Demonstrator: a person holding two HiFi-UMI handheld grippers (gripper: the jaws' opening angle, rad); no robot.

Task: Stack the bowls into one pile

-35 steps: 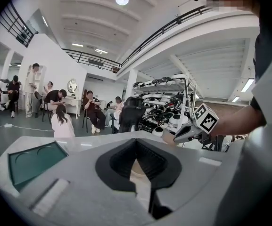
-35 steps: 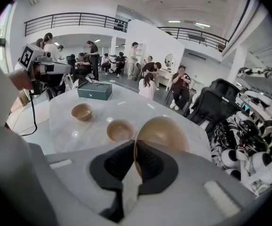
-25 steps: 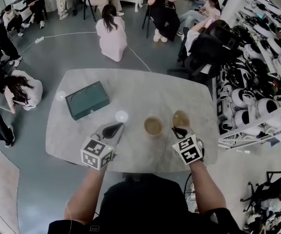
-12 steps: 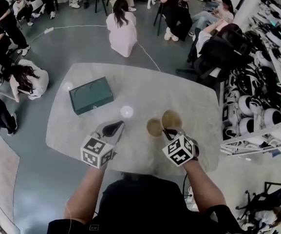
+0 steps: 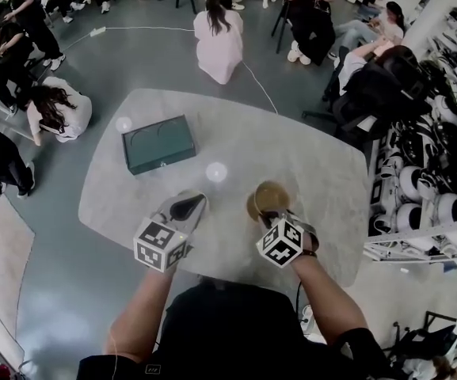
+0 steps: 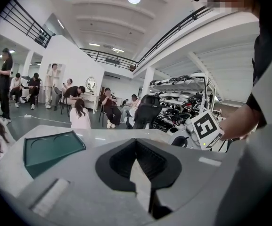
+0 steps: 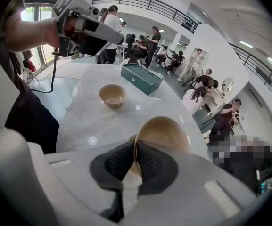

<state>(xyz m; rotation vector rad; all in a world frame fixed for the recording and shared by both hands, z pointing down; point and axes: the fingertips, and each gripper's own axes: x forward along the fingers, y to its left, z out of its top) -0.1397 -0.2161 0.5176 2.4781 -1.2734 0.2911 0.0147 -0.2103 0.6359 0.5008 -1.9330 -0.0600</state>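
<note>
Head view: held bowl (image 5: 272, 196) mouth upward

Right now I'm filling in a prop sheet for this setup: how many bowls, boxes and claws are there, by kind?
Bowls: 2 (free bowl, held bowl)
Green box: 1
Claws: 2 (left claw, right claw)
Total: 5
</note>
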